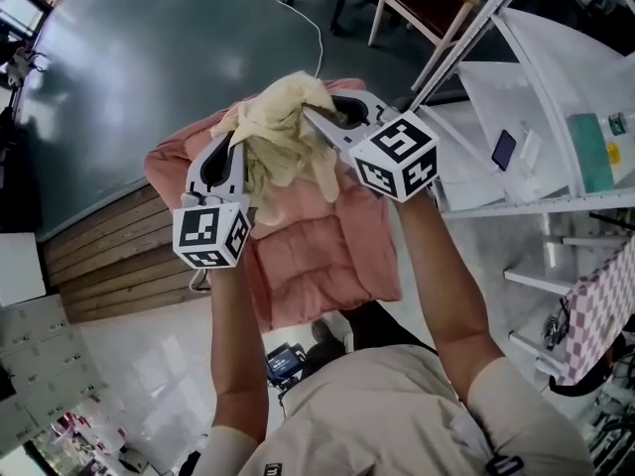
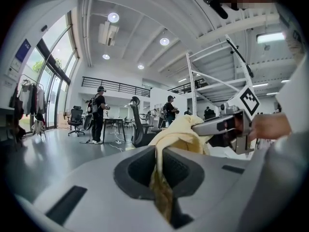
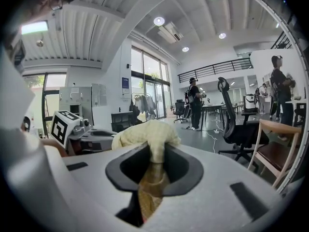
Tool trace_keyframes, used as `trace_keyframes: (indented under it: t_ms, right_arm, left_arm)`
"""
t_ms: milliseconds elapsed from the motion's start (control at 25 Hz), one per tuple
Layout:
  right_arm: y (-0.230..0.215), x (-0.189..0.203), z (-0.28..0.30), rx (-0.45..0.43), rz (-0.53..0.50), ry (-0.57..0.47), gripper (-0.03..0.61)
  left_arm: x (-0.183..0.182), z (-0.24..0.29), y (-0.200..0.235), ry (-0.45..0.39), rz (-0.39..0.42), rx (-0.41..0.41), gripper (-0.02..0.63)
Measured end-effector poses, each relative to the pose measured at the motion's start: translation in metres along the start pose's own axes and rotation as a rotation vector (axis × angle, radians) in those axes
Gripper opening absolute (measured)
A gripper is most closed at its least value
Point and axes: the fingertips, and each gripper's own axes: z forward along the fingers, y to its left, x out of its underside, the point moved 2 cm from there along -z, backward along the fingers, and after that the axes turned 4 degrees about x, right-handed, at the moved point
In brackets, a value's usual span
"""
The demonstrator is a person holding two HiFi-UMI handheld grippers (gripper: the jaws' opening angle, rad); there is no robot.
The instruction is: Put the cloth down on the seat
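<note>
Fingers (image 2: 87, 187) of left gripper (image 2: 159, 153): pinched tight on crumpled pale-yellow fabric cloth (image 1: 283, 117)
Right gripper (image 3: 153, 163): narrow, clamping the same cloth
Cloth look: bunched, wrinkled
Cloth axis: spans gripper to gripper, over pink padded seat (image 1: 322, 251)

Pair: left gripper (image 1: 241, 143) and right gripper (image 1: 310, 117), pale grey moulded shells, black-lined oval cut-out behind the jaws. Rear of each: marker cube (image 1: 210, 232), white with black square patterns. Wearer: beige short-sleeved shirt (image 1: 397, 410).
</note>
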Motion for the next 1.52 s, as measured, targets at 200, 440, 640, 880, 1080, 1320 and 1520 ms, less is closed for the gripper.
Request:
trace_keyframes:
  t_ms: [200, 440, 640, 880, 1080, 1320, 1520]
  right_arm:
    - [-0.011, 0.019, 0.029, -0.006, 0.003, 0.018, 0.061]
    - [-0.024, 0.051, 0.06, -0.024, -0.006, 0.04, 0.067]
    - [-0.04, 0.079, 0.087, -0.022, 0.001, 0.06, 0.078]
    - [-0.057, 0.111, 0.116, -0.029, 0.015, 0.081, 0.092]
    - [-0.072, 0.131, 0.137, -0.015, 0.024, 0.091, 0.109]
    - [-0.089, 0.144, 0.16, 0.022, 0.018, 0.093, 0.156]
    - [-0.095, 0.163, 0.177, 0.064, 0.015, 0.129, 0.175]
  left_arm:
    - [0.028, 0.017, 0.019, -0.006, -0.024, -0.046, 0.018]
    - [0.066, 0.036, 0.037, 0.023, -0.047, -0.082, 0.018]
    - [0.095, 0.053, 0.05, 0.06, -0.038, -0.09, 0.018]
    - [0.128, 0.073, 0.067, 0.095, -0.049, -0.11, 0.018]
    - [0.147, 0.088, 0.077, 0.103, -0.042, -0.131, 0.02]
    - [0.168, 0.099, 0.094, 0.117, -0.01, -0.176, 0.02]
    - [0.19, 0.102, 0.109, 0.154, -0.021, -0.21, 0.02]
